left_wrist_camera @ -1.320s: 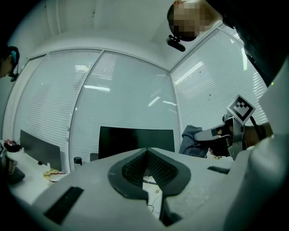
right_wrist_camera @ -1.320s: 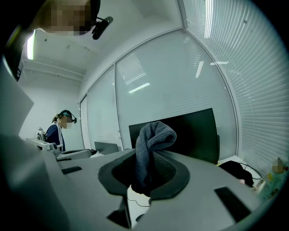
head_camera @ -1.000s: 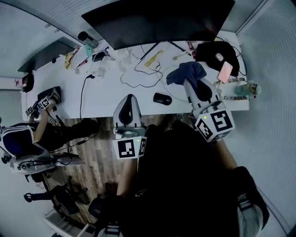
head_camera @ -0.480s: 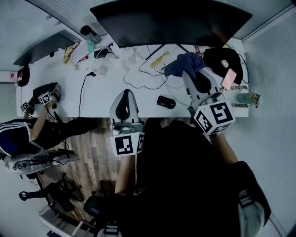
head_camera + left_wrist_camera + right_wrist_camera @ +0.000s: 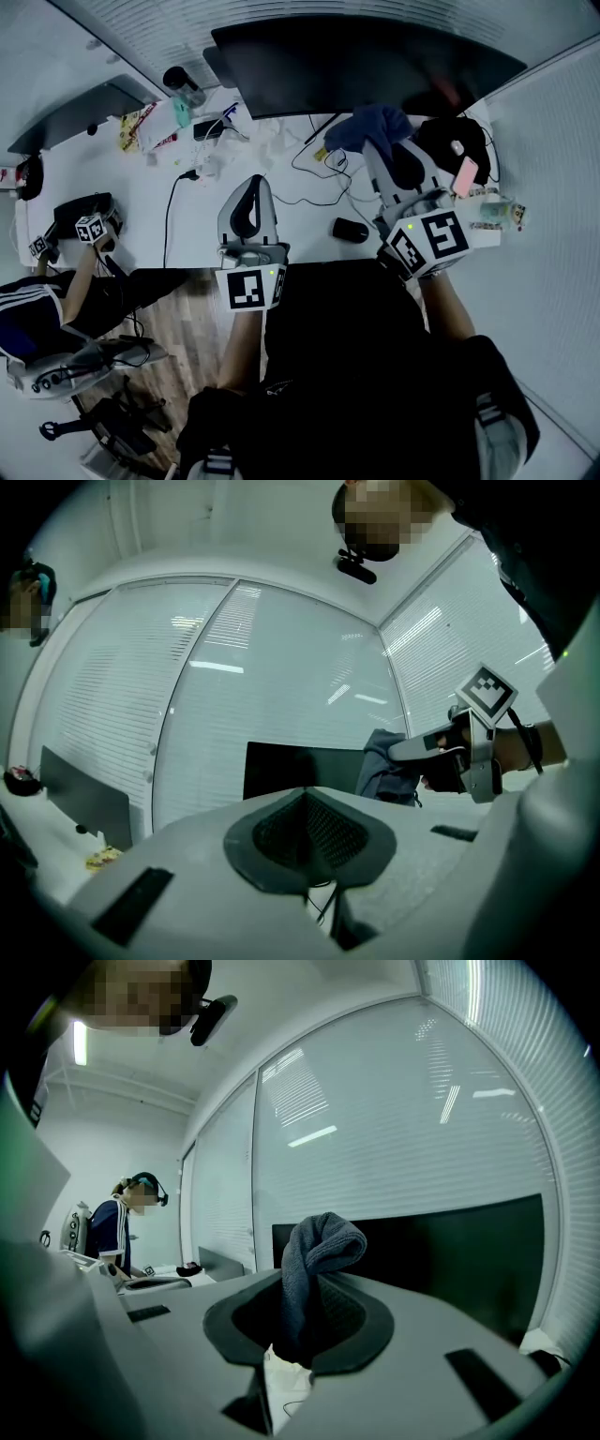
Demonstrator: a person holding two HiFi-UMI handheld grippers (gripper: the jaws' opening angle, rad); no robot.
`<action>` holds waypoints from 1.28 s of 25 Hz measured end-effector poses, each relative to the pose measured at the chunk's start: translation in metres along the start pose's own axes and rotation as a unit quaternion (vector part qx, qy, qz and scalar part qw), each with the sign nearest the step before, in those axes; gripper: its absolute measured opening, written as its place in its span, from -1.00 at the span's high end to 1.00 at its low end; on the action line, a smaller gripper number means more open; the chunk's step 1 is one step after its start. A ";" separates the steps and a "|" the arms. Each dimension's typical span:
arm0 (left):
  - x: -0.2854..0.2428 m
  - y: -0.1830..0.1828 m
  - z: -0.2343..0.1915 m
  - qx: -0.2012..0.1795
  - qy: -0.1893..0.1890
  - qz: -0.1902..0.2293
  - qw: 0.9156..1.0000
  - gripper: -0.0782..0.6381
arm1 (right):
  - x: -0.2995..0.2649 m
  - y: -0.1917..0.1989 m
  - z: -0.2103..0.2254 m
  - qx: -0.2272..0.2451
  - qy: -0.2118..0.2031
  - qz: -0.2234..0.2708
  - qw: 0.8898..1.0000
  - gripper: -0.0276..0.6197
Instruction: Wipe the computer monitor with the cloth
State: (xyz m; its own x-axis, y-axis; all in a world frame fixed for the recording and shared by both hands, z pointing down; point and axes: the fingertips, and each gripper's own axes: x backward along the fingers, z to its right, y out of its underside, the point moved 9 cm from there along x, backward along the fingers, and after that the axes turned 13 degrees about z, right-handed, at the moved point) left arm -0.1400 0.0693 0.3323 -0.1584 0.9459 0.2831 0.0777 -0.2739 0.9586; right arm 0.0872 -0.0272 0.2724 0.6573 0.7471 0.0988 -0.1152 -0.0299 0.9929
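Head view: the right gripper point(image 5: 382, 150) is raised over the far right of the white desk point(image 5: 122, 192). It holds a crumpled dark blue cloth point(image 5: 373, 127) close to the lower edge of the wide black computer monitor point(image 5: 366, 66). The left gripper point(image 5: 251, 187) hangs over the desk's near edge, and a black mouse point(image 5: 350, 229) lies between the two grippers.

Left gripper view: jaws pressed together — nothing between them.

Right gripper view: jaws clamped on the cloth, whose folded end rises above them — the dark screen stands behind.
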 end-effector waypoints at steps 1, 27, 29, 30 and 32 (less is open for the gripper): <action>-0.003 0.002 -0.006 0.000 0.003 -0.002 1.000 0.76 | -0.009 -0.001 -0.003 0.004 -0.003 0.000 1.000 0.73; -0.039 0.016 -0.080 0.045 0.000 -0.001 0.999 0.76 | -0.199 -0.030 -0.066 0.049 -0.082 0.012 0.995 0.73; -0.039 0.016 -0.082 0.046 -0.002 0.000 0.999 0.76 | -0.207 -0.029 -0.069 0.051 -0.087 0.008 0.995 0.73; -0.039 0.016 -0.083 0.047 -0.002 0.001 0.999 0.76 | -0.211 -0.028 -0.070 0.052 -0.089 0.006 0.995 0.72; -0.039 0.016 -0.084 0.048 -0.001 0.004 0.999 0.76 | -0.218 -0.026 -0.072 0.055 -0.089 0.001 0.995 0.73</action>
State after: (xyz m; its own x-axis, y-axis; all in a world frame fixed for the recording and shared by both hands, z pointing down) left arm -0.2152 0.0137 0.3389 -0.1550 0.9444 0.2899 0.1720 -0.2631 0.9493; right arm -0.1067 -0.1412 0.2200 0.7797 0.6180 0.1008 -0.0402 -0.1112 0.9930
